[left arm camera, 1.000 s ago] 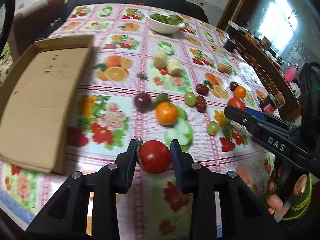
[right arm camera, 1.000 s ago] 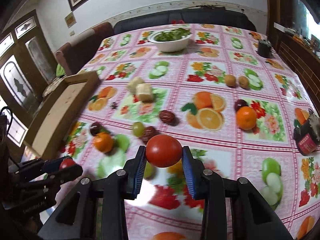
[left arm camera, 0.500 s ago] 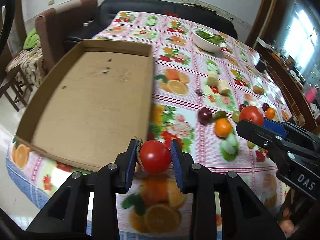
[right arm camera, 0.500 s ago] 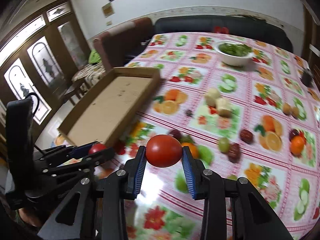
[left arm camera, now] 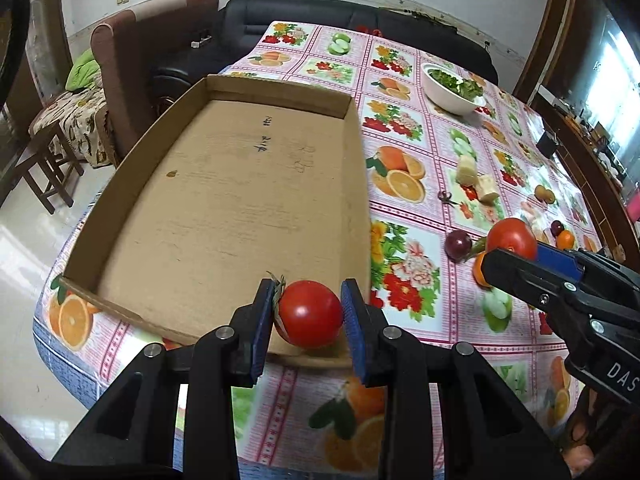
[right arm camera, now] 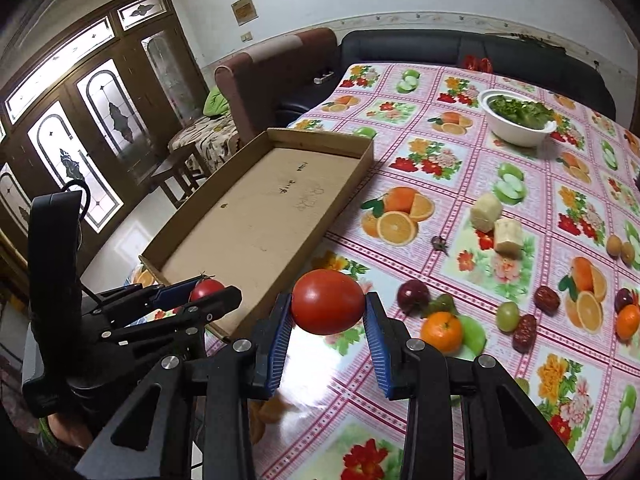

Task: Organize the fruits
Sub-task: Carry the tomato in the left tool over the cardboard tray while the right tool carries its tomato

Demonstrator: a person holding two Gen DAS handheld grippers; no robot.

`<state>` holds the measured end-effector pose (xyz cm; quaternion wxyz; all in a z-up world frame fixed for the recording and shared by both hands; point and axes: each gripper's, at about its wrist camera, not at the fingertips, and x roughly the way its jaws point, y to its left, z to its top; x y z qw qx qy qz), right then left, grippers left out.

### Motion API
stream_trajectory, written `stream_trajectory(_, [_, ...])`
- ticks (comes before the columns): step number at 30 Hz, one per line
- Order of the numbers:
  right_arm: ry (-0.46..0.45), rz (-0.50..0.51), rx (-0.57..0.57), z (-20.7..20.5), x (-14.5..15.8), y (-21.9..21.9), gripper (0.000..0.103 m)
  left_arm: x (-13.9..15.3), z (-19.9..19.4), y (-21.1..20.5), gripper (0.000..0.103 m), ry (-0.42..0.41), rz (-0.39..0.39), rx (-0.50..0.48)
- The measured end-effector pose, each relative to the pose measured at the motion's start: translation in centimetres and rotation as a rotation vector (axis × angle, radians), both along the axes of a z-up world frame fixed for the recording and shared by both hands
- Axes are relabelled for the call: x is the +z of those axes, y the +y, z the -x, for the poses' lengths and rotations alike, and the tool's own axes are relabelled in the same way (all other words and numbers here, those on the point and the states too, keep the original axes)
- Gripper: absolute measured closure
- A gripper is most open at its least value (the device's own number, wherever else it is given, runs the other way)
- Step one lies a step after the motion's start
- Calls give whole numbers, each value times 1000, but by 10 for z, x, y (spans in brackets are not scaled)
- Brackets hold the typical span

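My left gripper (left arm camera: 308, 314) is shut on a red tomato (left arm camera: 310, 313) with a green stem, held over the near right corner of an empty cardboard tray (left arm camera: 224, 208). My right gripper (right arm camera: 327, 308) is shut on a second red tomato (right arm camera: 327, 301), held above the tablecloth just right of the tray (right arm camera: 260, 220). The right gripper with its tomato (left arm camera: 512, 238) shows in the left wrist view. The left gripper with its tomato (right arm camera: 206, 289) shows in the right wrist view. An orange (right arm camera: 442, 330), a dark plum (right arm camera: 412, 293), a green grape (right arm camera: 507, 315) and dates (right arm camera: 547, 298) lie on the table.
A white bowl of greens (right arm camera: 516, 118) stands at the far side. Two pale cut chunks (right arm camera: 498, 226) lie mid-table. Another orange (right arm camera: 628, 320) and small brown fruits (right arm camera: 620, 246) lie at the right. An armchair (right arm camera: 276, 68) and sofa stand beyond the table; the table's left edge runs beside the tray.
Both grippers have swung left toward the cardboard tray, each still holding its tomato. The left tomato now hangs over the tray's near corner.
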<state>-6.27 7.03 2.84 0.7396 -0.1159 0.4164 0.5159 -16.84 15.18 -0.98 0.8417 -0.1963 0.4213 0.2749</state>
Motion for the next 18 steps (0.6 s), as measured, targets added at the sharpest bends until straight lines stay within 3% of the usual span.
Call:
stream_trajectory(12, [69, -18, 146, 22, -6, 65, 67, 6, 27, 73, 72, -10, -20, 163])
stream_trajectory(18, [77, 60, 230, 42, -31, 116, 67, -9, 30, 102, 72, 24, 11, 209])
